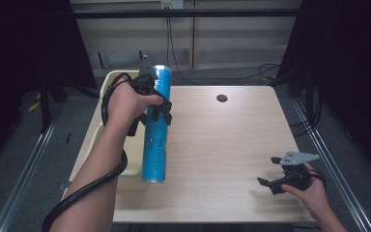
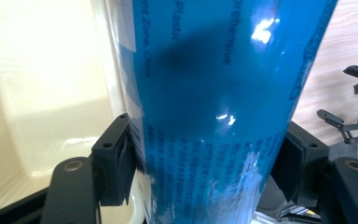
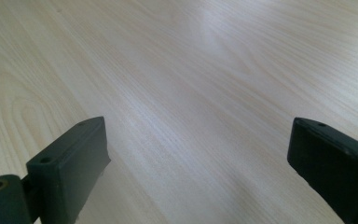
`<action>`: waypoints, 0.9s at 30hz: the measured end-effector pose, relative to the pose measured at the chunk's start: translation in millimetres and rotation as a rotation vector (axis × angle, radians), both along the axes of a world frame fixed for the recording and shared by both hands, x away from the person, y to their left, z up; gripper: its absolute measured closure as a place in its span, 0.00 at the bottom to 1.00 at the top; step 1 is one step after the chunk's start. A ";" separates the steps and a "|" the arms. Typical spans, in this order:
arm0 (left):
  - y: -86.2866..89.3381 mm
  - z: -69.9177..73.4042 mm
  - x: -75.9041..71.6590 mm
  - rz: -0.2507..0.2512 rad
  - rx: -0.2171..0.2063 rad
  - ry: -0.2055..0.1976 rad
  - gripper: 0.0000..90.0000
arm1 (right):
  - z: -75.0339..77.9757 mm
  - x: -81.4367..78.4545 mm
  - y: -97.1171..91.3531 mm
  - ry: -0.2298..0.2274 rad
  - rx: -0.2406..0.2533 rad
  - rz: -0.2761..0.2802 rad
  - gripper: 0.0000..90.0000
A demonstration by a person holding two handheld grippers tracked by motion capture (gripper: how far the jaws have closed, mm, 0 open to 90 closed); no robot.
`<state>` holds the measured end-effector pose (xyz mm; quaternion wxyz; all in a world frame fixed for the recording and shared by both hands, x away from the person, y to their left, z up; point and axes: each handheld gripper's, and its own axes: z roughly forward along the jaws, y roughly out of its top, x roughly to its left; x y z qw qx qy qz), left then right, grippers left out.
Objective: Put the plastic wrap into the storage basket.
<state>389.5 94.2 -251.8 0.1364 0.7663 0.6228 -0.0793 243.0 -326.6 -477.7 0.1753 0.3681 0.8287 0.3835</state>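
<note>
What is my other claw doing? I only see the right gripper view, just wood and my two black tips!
Observer: Your left claw is shut on a tall blue tube.
Child: Is the tube lying down?
Observer: No, it is almost upright, with its bottom end at the table's left edge.
Child: Is anything next to it?
Observer: Yes, a cream tub sits just left of it.
Child: And where is my right claw?
Observer: Your right claw is low over the table's near right corner, open and holding nothing.
</note>
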 end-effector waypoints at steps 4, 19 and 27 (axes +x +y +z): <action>6.5 -0.7 -0.5 0.007 0.004 0.005 0.36 | 0.3 -0.2 0.4 -0.002 0.003 0.001 0.06; 30.8 -14.5 -1.8 0.044 -0.005 0.036 0.36 | 0.5 -0.2 0.2 -0.001 0.002 0.001 0.06; 36.0 -18.9 -1.1 0.066 -0.006 0.043 0.36 | 0.8 -0.3 0.5 -0.003 0.003 0.000 0.06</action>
